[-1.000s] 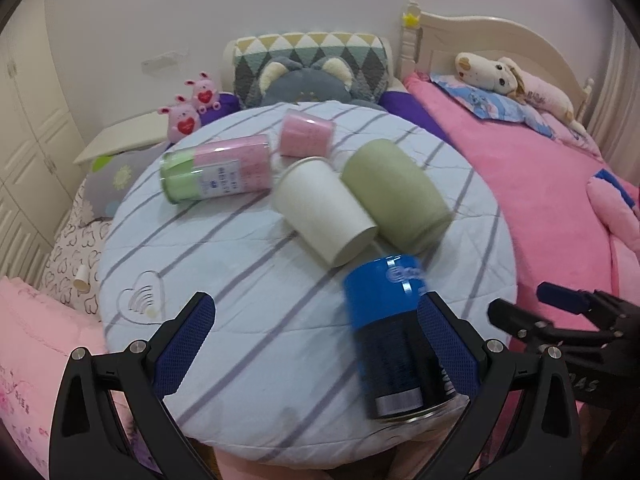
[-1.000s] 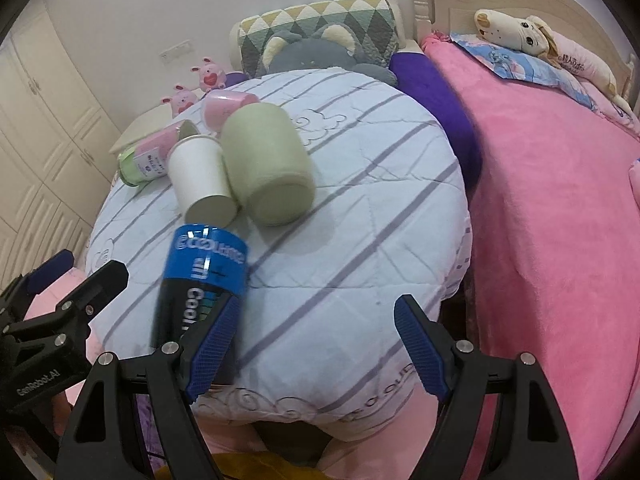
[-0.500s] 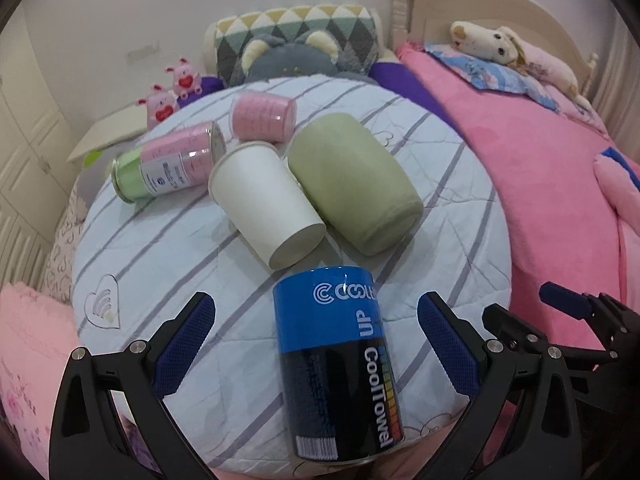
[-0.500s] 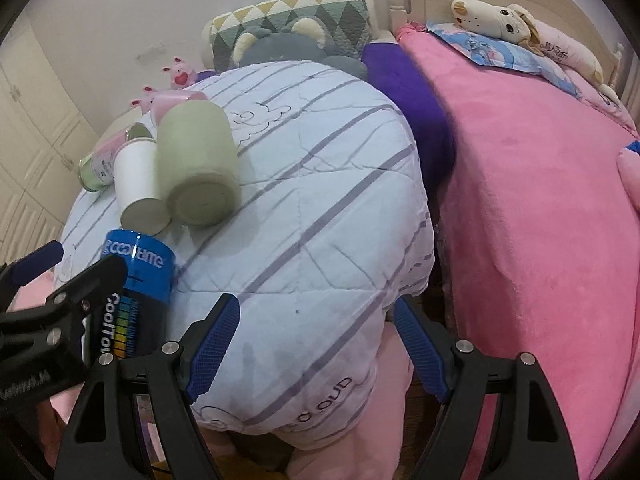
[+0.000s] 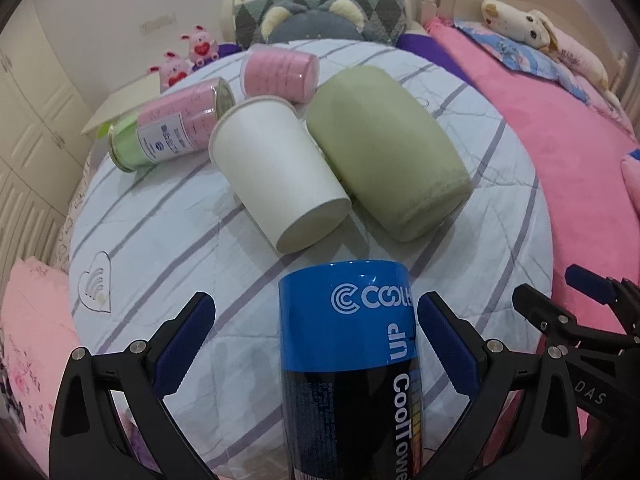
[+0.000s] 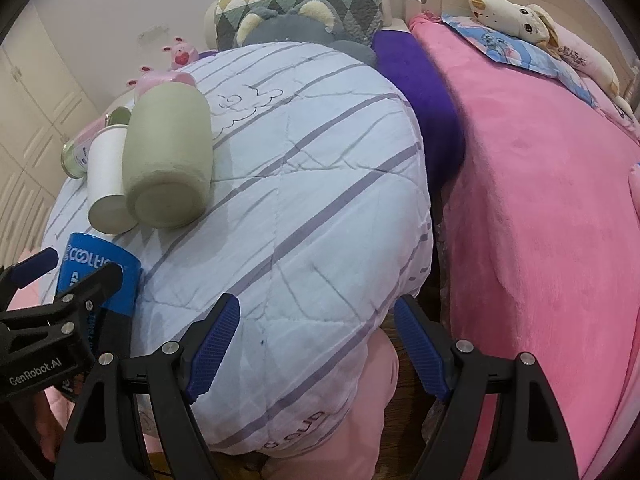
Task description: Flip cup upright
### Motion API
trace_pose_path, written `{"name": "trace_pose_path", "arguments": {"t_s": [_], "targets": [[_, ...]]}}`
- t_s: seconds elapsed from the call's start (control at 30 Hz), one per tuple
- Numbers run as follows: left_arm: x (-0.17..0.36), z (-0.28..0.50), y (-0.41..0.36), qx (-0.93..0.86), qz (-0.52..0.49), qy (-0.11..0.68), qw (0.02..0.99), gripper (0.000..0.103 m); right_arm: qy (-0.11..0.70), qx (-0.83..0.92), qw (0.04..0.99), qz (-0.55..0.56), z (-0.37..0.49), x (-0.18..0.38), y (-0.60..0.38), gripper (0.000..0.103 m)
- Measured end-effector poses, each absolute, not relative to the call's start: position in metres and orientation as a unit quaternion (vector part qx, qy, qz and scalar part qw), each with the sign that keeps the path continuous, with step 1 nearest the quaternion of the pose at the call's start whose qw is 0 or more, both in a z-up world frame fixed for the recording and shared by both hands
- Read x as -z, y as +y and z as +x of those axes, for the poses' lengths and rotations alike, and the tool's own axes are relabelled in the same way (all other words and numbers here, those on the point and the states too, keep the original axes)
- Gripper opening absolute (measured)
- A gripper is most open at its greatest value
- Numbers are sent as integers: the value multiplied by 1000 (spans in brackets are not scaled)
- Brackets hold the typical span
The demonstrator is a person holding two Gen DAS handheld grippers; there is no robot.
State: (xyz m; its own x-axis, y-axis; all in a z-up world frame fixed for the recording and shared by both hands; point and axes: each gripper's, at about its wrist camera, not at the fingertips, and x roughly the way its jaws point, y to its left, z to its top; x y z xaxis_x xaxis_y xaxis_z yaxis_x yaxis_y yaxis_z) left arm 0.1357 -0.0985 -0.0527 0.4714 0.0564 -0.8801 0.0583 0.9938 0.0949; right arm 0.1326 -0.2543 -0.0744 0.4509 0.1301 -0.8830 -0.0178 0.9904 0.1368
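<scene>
A blue and black can-shaped cup (image 5: 352, 352) lies on its side at the near edge of the quilt-covered round table (image 5: 168, 240). It sits between the open fingers of my left gripper (image 5: 316, 340), which do not touch it. It also shows in the right wrist view (image 6: 100, 280), behind the left gripper. A white paper cup (image 5: 276, 172) lies on its side behind it, beside a green cup (image 5: 384, 148) also on its side. My right gripper (image 6: 316, 340) is open and empty over the table's right front edge.
A pink and green canister (image 5: 172, 128) and a pink cup (image 5: 280, 72) lie at the table's far left. A pink bed (image 6: 540, 200) runs along the right. Pillows and plush toys (image 5: 312, 16) sit behind the table.
My left gripper moved forward and right, so the blue cup now lies centred between its fingers. My right gripper swung further right, off the table's edge.
</scene>
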Motion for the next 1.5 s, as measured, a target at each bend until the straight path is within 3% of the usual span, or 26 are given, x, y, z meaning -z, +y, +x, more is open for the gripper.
{"name": "trace_pose_path", "arguments": {"t_s": [0.13, 0.23, 0.27, 0.3, 0.87, 1.27, 1.4, 1.5], "targets": [[61, 138, -99, 0, 61, 523, 850, 98, 525, -47, 848, 48, 136, 76, -253, 81], [66, 142, -97, 13, 44, 542, 839, 83, 527, -48, 847, 48, 139, 78, -254, 81], [67, 143, -95, 23, 31, 550, 834, 73, 527, -48, 847, 48, 140, 79, -254, 81], [68, 142, -95, 25, 24, 554, 832, 72, 528, -47, 847, 49, 141, 79, -254, 81], [18, 130, -89, 20, 37, 465, 884, 71, 518, -51, 853, 39, 141, 69, -246, 81], [11, 129, -88, 13, 44, 452, 891, 70, 519, -46, 853, 34, 139, 67, -244, 81], [10, 125, -94, -7, 79, 434, 897, 89, 523, -45, 851, 36, 141, 69, -245, 81], [7, 122, -95, -4, 85, 424, 902, 92, 522, -46, 851, 36, 140, 69, -244, 81]]}}
